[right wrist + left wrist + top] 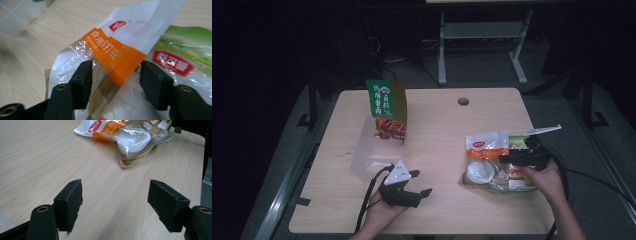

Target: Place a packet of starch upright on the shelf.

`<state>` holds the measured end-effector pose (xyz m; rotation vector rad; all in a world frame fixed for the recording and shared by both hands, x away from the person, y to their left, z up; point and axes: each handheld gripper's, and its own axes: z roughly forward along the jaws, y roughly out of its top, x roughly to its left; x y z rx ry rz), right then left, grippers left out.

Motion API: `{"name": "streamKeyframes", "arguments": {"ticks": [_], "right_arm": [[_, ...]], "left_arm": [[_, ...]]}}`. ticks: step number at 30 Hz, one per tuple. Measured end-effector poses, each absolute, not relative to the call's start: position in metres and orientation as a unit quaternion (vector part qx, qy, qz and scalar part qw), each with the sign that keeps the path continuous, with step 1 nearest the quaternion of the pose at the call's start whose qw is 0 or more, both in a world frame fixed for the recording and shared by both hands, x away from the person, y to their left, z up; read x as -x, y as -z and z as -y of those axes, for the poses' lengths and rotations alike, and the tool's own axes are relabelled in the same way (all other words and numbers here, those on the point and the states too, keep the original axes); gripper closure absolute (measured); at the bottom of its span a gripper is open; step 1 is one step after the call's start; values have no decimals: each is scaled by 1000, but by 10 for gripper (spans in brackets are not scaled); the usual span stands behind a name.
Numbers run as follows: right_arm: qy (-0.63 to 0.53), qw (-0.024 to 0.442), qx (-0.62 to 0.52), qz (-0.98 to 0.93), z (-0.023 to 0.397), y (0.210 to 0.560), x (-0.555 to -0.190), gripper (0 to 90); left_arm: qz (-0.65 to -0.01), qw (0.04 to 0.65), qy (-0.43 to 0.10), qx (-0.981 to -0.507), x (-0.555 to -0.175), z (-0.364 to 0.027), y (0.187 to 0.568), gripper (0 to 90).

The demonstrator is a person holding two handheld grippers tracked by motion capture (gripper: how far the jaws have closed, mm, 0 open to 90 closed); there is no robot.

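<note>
Right claw (pixel 512 159) sits over the snack pile at the right side of the worktop (pixel 437 120), jaws part-open and straddling the orange-and-white packet (pixel 117 53); pads not pressing yet, so nothing held. Packet lies on top of a green-and-white packet (pixel 185 57), both flat on the worktop near the person's right hand (pixel 544 177). Left claw (pixel 419 182) rests low at the near left, jaws wide, empty, pointing across the bare wood toward the pile (pixel 130 137).

Step in hand, as I judge it: grab the orange packet. To do it well: bite only the top packet, not the green one under it. The film is slick and crinkly, so pinch a fold or the sealed edge rather than the flat face, where the pads could slide. Close fully before lifting, and lift straight so the lower packet doesn't drag along. The white round contents look bulky at the clear end; a grip there may squash them.

Containers: a clear plastic bin (pixel 372 150) stands left of centre, well apart from the pile. A green-and-red snack bag (pixel 387 110) stands upright in its far end; the near part looks empty. Likely drop spot, a guess only.
</note>
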<state>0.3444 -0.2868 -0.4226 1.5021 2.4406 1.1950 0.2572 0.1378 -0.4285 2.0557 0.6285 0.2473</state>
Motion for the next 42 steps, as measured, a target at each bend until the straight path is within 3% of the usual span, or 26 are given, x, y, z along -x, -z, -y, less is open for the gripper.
{"name": "streamKeyframes", "arguments": {"ticks": [16, 22, 26, 42], "right_arm": [[-406, -3, -462, -789, 275, 426, -349, 889], [-412, -20, -451, -791, 267, 428, -350, 837], [-412, -21, -442, -797, 259, 428, -351, 891], [-486, -9, -361, -796, 222, 404, -324, 899]], "left_arm": [[-256, 468, -97, -840, -256, -136, 429, 276], [-255, 468, -97, -841, -257, -136, 429, 276], [-256, 468, -97, -840, -256, -136, 429, 277], [-259, 480, -63, -836, -264, -117, 429, 290]]}}
